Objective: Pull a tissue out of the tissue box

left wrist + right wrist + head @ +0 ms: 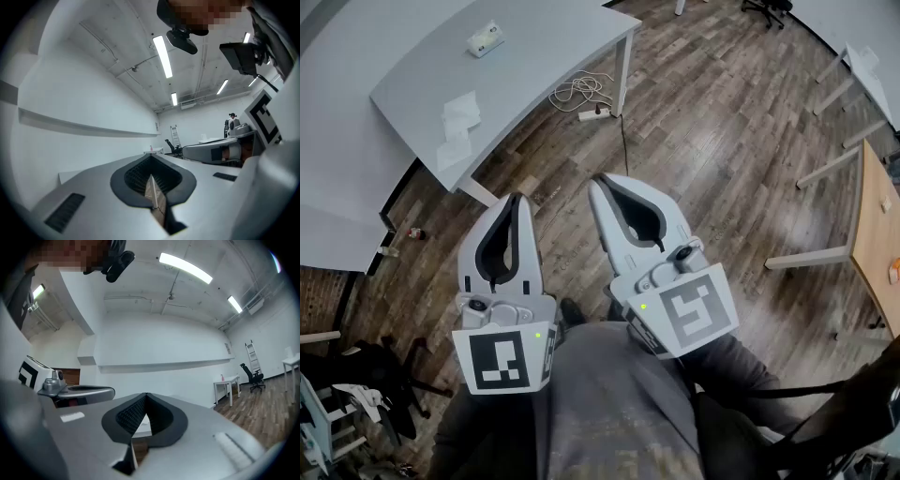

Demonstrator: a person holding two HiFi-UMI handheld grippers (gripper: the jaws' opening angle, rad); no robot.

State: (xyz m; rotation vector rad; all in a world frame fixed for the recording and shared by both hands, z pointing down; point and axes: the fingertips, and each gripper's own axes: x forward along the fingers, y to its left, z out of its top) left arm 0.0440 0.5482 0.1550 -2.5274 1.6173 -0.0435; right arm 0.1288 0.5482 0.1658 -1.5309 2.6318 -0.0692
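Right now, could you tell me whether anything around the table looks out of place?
What look like loose tissues lie near the table's edge, apart from the tissue box, and a power strip with a tangled cord lies on the floor.

Two grippers: left gripper, right gripper. Beyond their jaws, one tissue box, two loose white sheets, one power strip.
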